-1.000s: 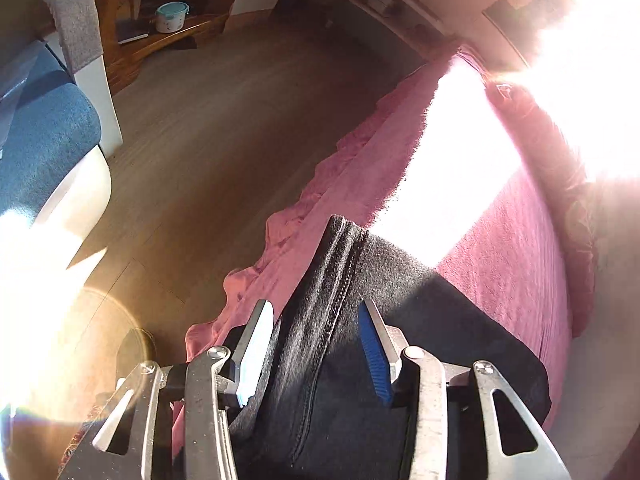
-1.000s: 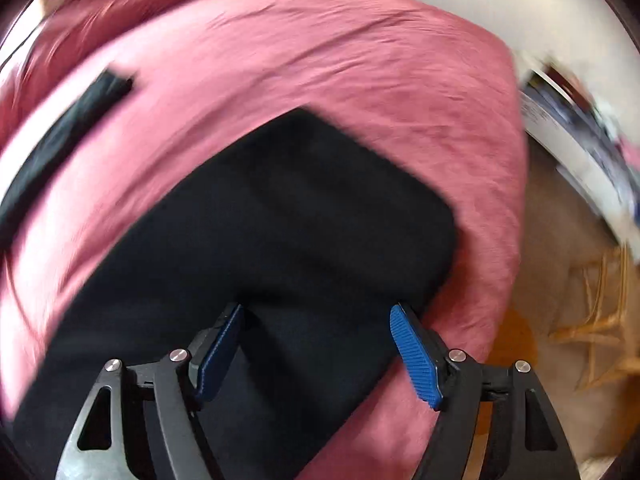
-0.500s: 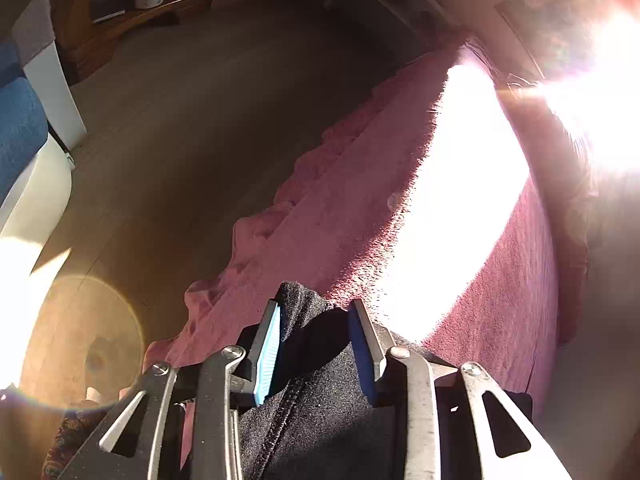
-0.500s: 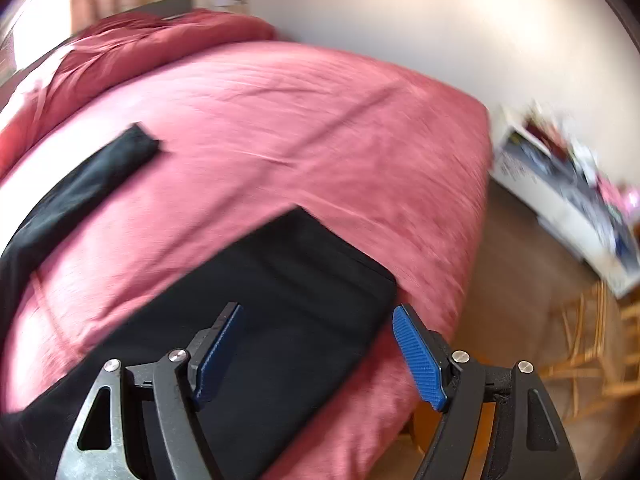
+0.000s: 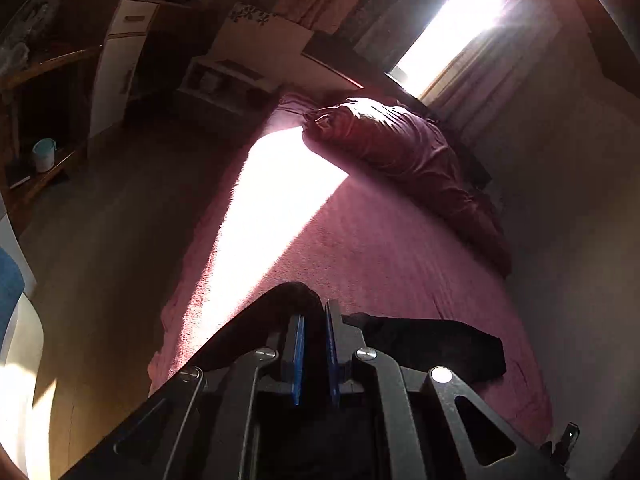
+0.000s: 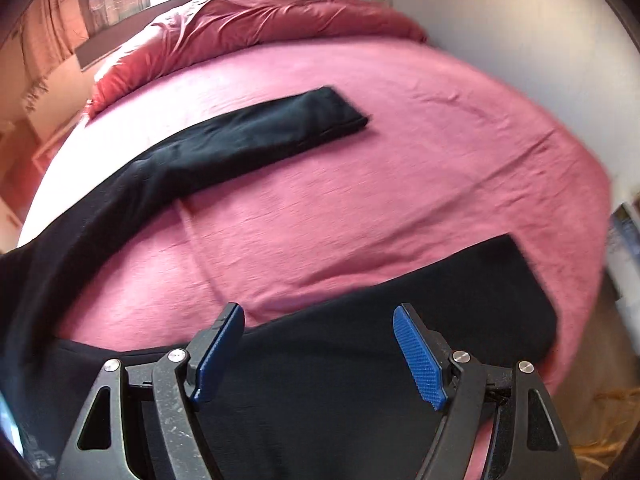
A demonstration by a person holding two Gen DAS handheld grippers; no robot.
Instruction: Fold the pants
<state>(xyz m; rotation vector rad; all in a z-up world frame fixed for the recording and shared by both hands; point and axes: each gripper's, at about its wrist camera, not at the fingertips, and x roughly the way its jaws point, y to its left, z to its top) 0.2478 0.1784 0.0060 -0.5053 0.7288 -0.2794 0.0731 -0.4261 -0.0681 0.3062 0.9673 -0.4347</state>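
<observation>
Right now my left gripper (image 5: 314,320) is closing on a thin pinch of the pants (image 6: 280,148) while my right gripper (image 6: 320,344) hangs open and empty, so the cloth could slip free.

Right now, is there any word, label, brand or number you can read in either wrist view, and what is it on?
No readable text in either view.
Black pants: no tag or print visible.
Items on the shelf at the bed's right edge: too blurred to read.
Dark pattern on the white board past the bed: decoration, not letters.
</observation>
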